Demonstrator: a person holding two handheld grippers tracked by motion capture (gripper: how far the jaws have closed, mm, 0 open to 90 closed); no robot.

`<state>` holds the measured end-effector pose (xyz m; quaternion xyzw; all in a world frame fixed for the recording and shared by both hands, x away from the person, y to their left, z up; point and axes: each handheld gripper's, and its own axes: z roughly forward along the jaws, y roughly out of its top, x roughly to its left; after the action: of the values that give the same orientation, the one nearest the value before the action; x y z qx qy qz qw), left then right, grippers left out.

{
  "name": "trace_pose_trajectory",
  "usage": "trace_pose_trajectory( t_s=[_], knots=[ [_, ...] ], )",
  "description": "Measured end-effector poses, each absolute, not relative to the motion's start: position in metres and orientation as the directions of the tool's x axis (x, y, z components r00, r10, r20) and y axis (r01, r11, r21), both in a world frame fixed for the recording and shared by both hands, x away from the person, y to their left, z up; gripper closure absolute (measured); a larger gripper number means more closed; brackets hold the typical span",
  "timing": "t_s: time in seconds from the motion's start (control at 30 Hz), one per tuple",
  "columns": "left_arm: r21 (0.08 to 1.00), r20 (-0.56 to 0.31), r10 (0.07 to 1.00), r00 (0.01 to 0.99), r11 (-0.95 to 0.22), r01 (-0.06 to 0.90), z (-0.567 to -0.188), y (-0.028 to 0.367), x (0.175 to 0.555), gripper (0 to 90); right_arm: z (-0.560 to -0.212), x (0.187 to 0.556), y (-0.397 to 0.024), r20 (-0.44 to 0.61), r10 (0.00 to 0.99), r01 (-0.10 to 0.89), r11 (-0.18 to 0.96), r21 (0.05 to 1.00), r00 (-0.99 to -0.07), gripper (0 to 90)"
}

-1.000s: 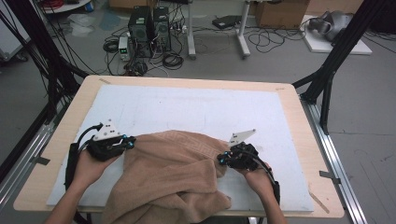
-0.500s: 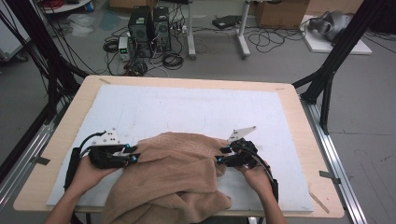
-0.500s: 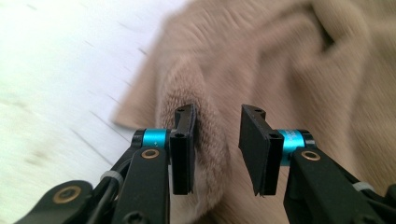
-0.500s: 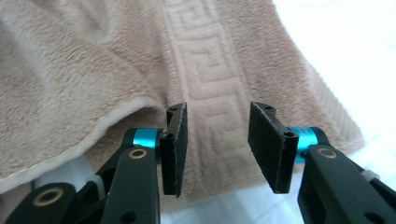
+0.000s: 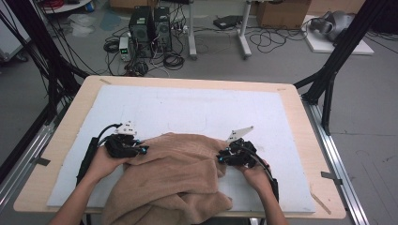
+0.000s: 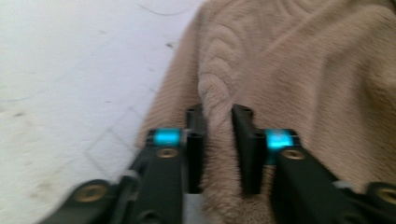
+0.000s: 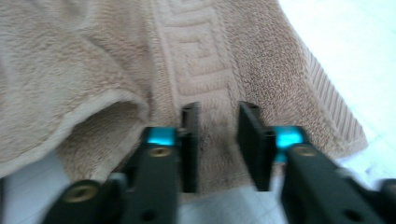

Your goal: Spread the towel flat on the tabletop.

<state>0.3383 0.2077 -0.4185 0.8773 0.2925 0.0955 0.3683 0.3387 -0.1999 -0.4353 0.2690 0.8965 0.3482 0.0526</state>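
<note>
Between my left gripper's (image 6: 218, 140) black jaws a thick ridge of the tan towel (image 6: 299, 70) stands bunched up, and the pads press it from both sides; those jaws have just been closing, and they now sit narrow with the fabric pinched in the gap. Over on my right gripper (image 7: 219, 140) the jaws have also just been closing. They straddle the towel's woven border band with its key pattern, the cloth lying in the gap between them, though I cannot tell whether the pads truly bite it or only sit just beside it.

From the high view, my left gripper (image 5: 141, 151) meets the towel's left edge and my right gripper (image 5: 224, 158) meets its right edge, each held in one of my hands with the forearms coming in from the near side. The towel (image 5: 180, 178) lies crumpled between them on the near half of the white mat (image 5: 197, 108), its lower part hanging over the near edge of the wooden table (image 5: 300, 93). Beyond the towel the mat is bare to its far edge. Past the table, on the grey floor, stand computer towers (image 5: 150, 26) amid a tangle of cables (image 5: 173, 58), with black frame poles to either side.
</note>
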Motion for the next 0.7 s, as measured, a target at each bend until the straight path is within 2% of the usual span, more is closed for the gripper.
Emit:
trace_pose_trajectory(
  t_s=[0.13, 0.27, 0.47, 0.57, 0.7],
  knots=[
    [0.703, -0.024, 0.575, 0.818, -0.572, 0.423, -0.415, 0.207, 0.333, 82.4, -0.434, 0.339, -0.2, 0.088, 0.502, 0.433, 0.63, 0.645, -0.861, 86.7],
    [0.747, -0.019, 0.62, 0.785, -0.512, 0.423, -0.404, 0.214, 0.333, 82.4, -0.428, 0.339, -0.203, 0.089, 0.49, 0.422, 0.629, 0.653, -0.867, 87.1],
    [0.822, 0.071, 0.666, 0.742, -0.46, 0.335, -0.378, 0.213, 0.322, 82.1, -0.387, 0.337, -0.206, 0.007, 0.493, 0.352, 0.611, 0.709, -0.87, 87.1],
    [0.812, 0.096, 0.644, 0.759, -0.492, 0.314, -0.376, 0.212, 0.309, 82.0, -0.369, 0.329, -0.209, -0.022, 0.481, 0.313, 0.603, 0.734, -0.876, 87.0],
    [0.752, 0.069, 0.588, 0.806, -0.561, 0.346, -0.396, 0.213, 0.29, 82.0, -0.381, 0.316, -0.212, 0.021, 0.452, 0.333, 0.624, 0.707, -0.892, 86.6]
  ],
)
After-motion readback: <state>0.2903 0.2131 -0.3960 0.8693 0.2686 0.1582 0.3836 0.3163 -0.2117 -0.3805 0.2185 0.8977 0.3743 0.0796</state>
